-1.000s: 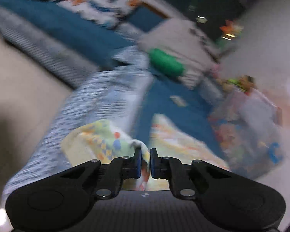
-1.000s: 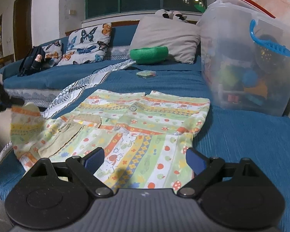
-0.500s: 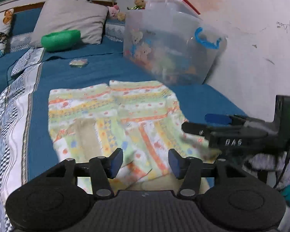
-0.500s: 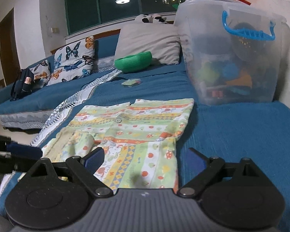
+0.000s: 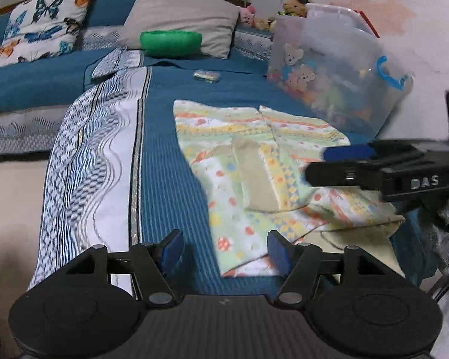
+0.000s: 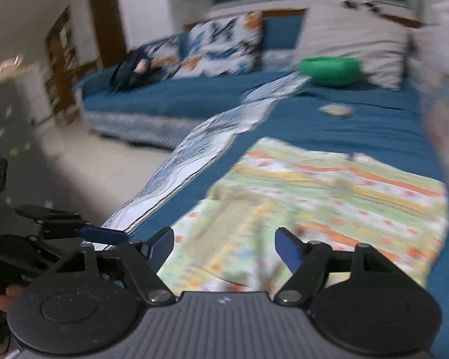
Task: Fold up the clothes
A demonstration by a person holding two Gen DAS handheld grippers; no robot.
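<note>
**Ana:** Left claw [image 5: 224,249] first: blue pads spread wide with nothing between them, low over the near hem of the printed baby shirt [image 5: 254,161]. Right claw [image 6: 224,246] likewise gaping and empty, over the garment's near left part.

**Ben:** And the shirt itself?

**Ana:** Spread on the blue bed cover [image 5: 164,179], collar end far, hem end near. One side flap lies turned inward, its plain beige lining [image 5: 254,179] showing face up (so at least one side lies folded over). The near right corner looks doubled and loose, hanging toward the bed edge.

**Ben:** So which step?

**Ana:** My read: between grips, mid-fold, with both claws free to take a new hold. Next calls for pinching an edge that lies flat, likely the opposite side or the near hem, both layers together, and carrying it across without dragging the turned flap open.

**Ben:** Room to work?

**Ana:** Plenty of bare cover to the left, up to the striped border cloth [image 5: 101,161]. On the right, the clear toy bin [image 5: 338,68] sits just beside the far corner, so that side is tight. The green cushion [image 5: 170,43] and small packet [image 5: 206,75] lie well beyond. The right-wrist view is blurred; fine creases there can't be read.
</note>
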